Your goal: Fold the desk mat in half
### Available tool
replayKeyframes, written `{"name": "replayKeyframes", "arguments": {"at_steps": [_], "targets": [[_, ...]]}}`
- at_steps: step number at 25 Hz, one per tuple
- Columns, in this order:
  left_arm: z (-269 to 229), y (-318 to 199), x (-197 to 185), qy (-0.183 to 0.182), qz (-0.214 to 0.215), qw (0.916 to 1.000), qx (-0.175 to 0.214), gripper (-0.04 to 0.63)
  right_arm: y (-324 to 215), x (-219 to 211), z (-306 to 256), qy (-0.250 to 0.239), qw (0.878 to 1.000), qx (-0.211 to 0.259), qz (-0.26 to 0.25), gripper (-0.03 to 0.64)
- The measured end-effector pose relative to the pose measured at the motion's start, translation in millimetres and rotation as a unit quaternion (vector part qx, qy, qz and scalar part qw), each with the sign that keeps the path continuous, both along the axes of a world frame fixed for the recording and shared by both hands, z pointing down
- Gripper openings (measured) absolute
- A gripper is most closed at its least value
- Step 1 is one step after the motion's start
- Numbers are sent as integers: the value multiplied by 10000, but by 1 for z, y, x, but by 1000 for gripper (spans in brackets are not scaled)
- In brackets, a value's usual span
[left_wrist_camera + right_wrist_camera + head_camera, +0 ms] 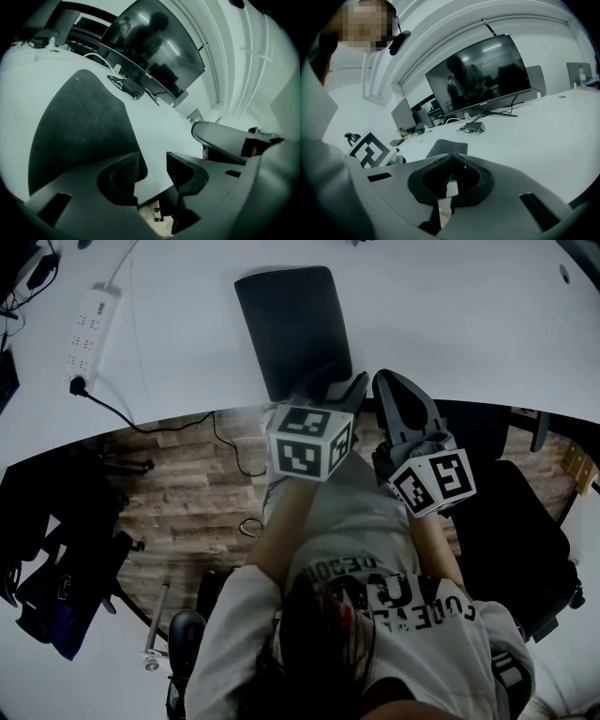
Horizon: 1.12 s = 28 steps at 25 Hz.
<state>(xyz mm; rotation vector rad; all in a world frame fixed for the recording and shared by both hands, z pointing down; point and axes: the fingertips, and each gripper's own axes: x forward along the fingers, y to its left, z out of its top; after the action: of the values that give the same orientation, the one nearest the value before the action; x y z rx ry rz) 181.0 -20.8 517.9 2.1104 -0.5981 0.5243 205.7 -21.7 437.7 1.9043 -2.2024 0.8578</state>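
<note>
The left gripper [152,171] stands wide open so the dark textured rectangular desk mat [291,324] lies free at the white desk's [450,324] near edge, while the right gripper [449,180] waits closed and empty.

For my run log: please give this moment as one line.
desk mat: flat on white table | left gripper: open, at mat's near edge, holding nothing | right gripper: shut, empty
</note>
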Motion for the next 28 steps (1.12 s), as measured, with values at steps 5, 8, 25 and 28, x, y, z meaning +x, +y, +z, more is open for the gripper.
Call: {"name": "replayKeyframes", "arguments": {"at_steps": [5, 8, 25, 28], "targets": [[-13, -5, -5, 132, -101, 9998, 115, 175, 2, -3, 1, 10, 10000, -1, 1, 0], [-21, -10, -8, 225, -166, 9994, 186, 175, 3, -6, 1, 20, 10000, -9, -10, 0], [-38, -23, -28, 353, -299, 9982, 394, 56, -5, -26, -1, 31, 10000, -9, -74, 0], [-38, -24, -31, 365, -314, 9981, 380, 36, -5, -29, -1, 47, 10000, -9, -67, 0]]}}
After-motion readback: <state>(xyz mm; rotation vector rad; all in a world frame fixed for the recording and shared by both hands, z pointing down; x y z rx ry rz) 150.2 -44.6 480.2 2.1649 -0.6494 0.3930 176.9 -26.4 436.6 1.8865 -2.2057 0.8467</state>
